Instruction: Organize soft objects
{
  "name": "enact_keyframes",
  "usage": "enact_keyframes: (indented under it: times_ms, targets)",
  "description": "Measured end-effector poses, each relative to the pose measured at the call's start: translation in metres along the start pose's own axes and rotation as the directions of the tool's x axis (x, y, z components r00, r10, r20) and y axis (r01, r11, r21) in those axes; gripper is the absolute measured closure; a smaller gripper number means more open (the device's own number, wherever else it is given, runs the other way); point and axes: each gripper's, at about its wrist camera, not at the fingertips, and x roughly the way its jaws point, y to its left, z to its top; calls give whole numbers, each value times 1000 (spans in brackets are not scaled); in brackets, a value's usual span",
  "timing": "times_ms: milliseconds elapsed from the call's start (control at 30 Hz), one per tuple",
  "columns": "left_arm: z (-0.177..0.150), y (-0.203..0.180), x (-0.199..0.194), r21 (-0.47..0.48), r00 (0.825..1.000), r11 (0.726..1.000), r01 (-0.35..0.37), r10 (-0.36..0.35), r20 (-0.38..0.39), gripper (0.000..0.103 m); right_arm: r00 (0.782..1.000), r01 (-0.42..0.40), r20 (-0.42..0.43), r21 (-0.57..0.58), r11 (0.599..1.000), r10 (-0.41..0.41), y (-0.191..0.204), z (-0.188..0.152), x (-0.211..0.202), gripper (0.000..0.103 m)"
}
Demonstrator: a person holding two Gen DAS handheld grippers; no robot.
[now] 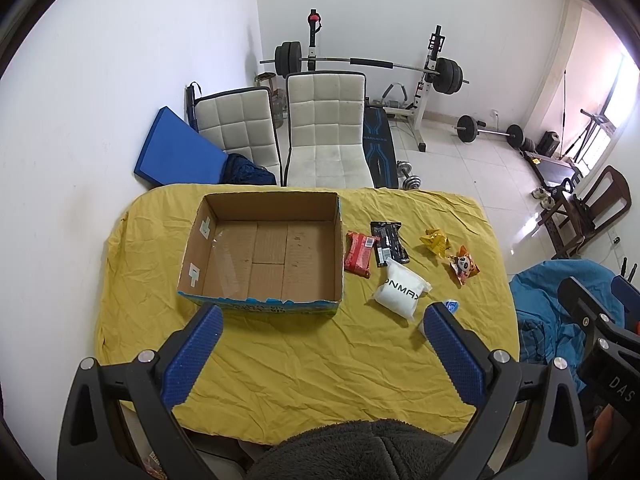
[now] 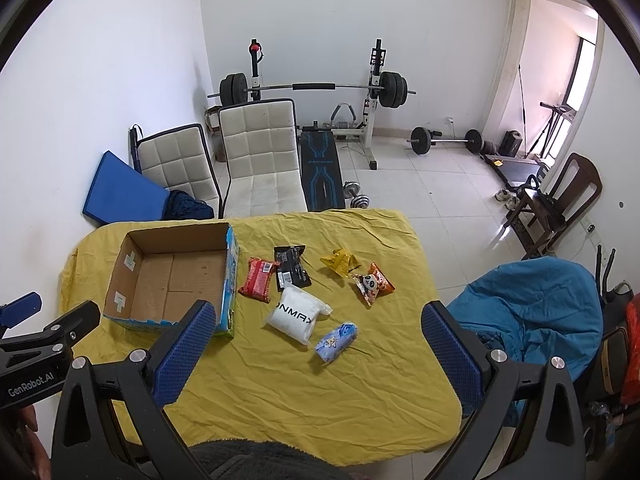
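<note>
An open, empty cardboard box (image 1: 264, 256) (image 2: 172, 284) stands on the left half of the yellow-covered table (image 1: 304, 360) (image 2: 320, 392). Right of it lie a red packet (image 1: 359, 253) (image 2: 258, 279), a black packet (image 1: 389, 241) (image 2: 292, 266), a white pouch (image 1: 401, 289) (image 2: 297, 312), a yellow packet (image 1: 435, 241) (image 2: 340, 262), an orange panda packet (image 1: 463, 264) (image 2: 373, 282) and a blue patterned roll (image 2: 336, 342), partly hidden in the left wrist view (image 1: 452, 306). My left gripper (image 1: 324, 320) and right gripper (image 2: 316, 316) are both open, empty, above the table's near side.
Two white padded chairs (image 1: 326, 132) stand behind the table, with a blue mat (image 1: 176, 152) against the wall. A weight bench, barbells and dumbbells fill the floor beyond. A blue-covered seat (image 2: 532, 320) and a wooden chair (image 2: 560, 200) are on the right.
</note>
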Motion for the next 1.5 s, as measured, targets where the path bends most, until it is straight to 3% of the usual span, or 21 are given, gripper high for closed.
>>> enact_keyframes:
  times_ms: [433, 567, 667, 767, 867, 933, 1033, 1067, 1133, 1167, 1200, 1300, 1433, 1500]
  targets:
    - [-3, -1, 4, -6, 1000, 1000, 0, -1, -6, 0, 1000, -10, -4, -6, 1000, 10, 3, 3, 3, 0]
    - [-4, -4, 19, -2, 1000, 1000, -13, 13, -16, 0, 997, -7, -72, 45, 999, 10, -13, 4, 38, 0]
    - [-1, -10, 47, 7, 999, 1000, -20, 20, -45, 0, 984, 2, -177, 110, 994, 18, -36, 0, 90, 0]
    - [3, -21, 83, 35, 996, 999, -38, 41, -85, 0, 950, 18, -310, 170, 985, 36, -61, -14, 166, 0]
    - [2, -39, 139, 74, 984, 995, -63, 75, -163, 0, 897, 60, -441, 208, 976, 39, -80, -42, 254, 0]
    - [1, -48, 165, 88, 977, 994, -68, 84, -195, 0, 837, 83, -543, 239, 967, 62, -89, -63, 308, 1]
    - [-4, -71, 222, 131, 952, 989, -74, 109, -284, 0, 767, 88, -626, 320, 943, 141, -95, -92, 382, 4]
    - [-5, -75, 231, 136, 950, 988, -73, 110, -293, 0, 754, 82, -637, 337, 938, 163, -96, -99, 399, 7]
    - [-6, -86, 260, 152, 932, 986, -72, 121, -342, 0, 718, 75, -668, 356, 932, 197, -95, -112, 427, 31]
    - [-6, -91, 272, 153, 927, 986, -63, 115, -357, 0, 700, 80, -686, 353, 932, 199, -96, -118, 435, 39]
    - [-7, -97, 284, 161, 920, 985, -68, 124, -371, 0, 693, 84, -690, 364, 928, 208, -103, -123, 440, 44]
    - [-8, -110, 309, 178, 906, 982, -54, 123, -405, 0, 693, 112, -691, 386, 916, 206, -136, -137, 437, 44]
    - [-10, -124, 331, 206, 890, 978, -34, 124, -439, 0, 679, 231, -725, 364, 902, 119, -187, -158, 428, 43]
    - [-11, -133, 348, 221, 875, 975, -10, 116, -469, 0, 696, 235, -706, 397, 887, 131, -201, -163, 421, 36]
